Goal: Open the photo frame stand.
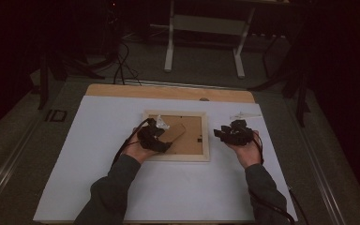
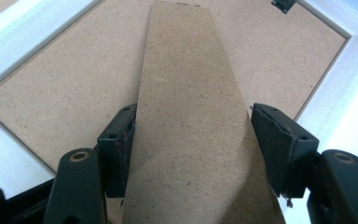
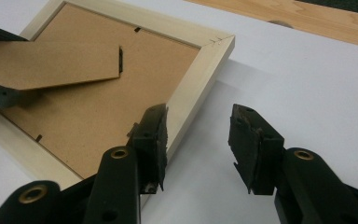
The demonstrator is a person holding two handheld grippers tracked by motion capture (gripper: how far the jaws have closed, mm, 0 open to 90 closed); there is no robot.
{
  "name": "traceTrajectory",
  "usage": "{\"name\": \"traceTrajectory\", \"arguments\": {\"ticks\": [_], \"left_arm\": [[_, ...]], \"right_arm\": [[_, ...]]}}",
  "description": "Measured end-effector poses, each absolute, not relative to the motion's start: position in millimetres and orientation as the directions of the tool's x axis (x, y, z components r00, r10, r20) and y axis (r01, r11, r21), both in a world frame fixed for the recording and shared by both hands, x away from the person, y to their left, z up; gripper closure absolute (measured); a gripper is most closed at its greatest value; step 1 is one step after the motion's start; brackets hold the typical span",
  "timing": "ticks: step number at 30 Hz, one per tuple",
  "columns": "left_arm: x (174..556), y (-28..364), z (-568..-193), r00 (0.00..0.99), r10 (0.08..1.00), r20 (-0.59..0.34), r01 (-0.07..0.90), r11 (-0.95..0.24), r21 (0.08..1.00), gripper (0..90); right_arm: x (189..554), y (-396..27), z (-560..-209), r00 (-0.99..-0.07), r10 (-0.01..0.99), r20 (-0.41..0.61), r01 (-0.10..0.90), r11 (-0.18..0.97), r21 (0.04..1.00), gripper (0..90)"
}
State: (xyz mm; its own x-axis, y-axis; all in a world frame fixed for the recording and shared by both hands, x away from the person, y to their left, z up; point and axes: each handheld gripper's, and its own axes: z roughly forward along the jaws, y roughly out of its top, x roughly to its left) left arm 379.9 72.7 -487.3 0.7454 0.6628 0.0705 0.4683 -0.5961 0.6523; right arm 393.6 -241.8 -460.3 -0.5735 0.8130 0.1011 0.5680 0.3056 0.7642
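Beside the frame [image 1: 176, 136], right gripper [image 3: 198, 140] wide; left gripper [image 2: 191, 140] straddling easel stand [image 2: 186, 116], unclamped.

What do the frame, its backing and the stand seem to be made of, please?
Frame: pale, unpainted wood by the look, with mitred corners and faint grain. Backing and stand: brown fibreboard or hardboard, matte and finely speckled; the exact board type is uncertain.

I appear to be working in a dim lab or recording room: a wooden table [image 1: 168, 92] covered by a white sheet [image 1: 103, 140] stands on grey carpet. Beyond its far edge I see a white desk frame [image 1: 205, 35] and loose black cables [image 1: 121, 65] on the floor.
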Motion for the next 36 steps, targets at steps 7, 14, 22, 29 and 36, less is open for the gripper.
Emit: {"name": "traceTrajectory", "arguments": {"ticks": [7, 14, 22, 29, 36], "left_arm": [[375, 72, -485, 0.742, 0.663, 0.093, 0.452, -0.599, 0.661, 37.4], [369, 70, -483, 0.738, 0.663, 0.125, 0.431, -0.605, 0.670, 37.4], [363, 69, -482, 0.732, 0.663, 0.157, 0.409, -0.612, 0.677, 37.4], [358, 67, -481, 0.727, 0.661, 0.186, 0.388, -0.619, 0.683, 37.4], [354, 65, -479, 0.722, 0.659, 0.212, 0.366, -0.624, 0.690, 37.4]], "right_arm": [[398, -243, -457, -0.574, 0.811, 0.110, 0.574, 0.303, 0.761, 58.7], [402, -241, -454, -0.582, 0.804, 0.125, 0.580, 0.303, 0.756, 59.0], [407, -238, -452, -0.590, 0.797, 0.130, 0.585, 0.311, 0.749, 59.1], [413, -233, -451, -0.594, 0.793, 0.135, 0.594, 0.319, 0.738, 59.5], [418, -230, -453, -0.599, 0.788, 0.140, 0.604, 0.330, 0.725, 60.1]]}}
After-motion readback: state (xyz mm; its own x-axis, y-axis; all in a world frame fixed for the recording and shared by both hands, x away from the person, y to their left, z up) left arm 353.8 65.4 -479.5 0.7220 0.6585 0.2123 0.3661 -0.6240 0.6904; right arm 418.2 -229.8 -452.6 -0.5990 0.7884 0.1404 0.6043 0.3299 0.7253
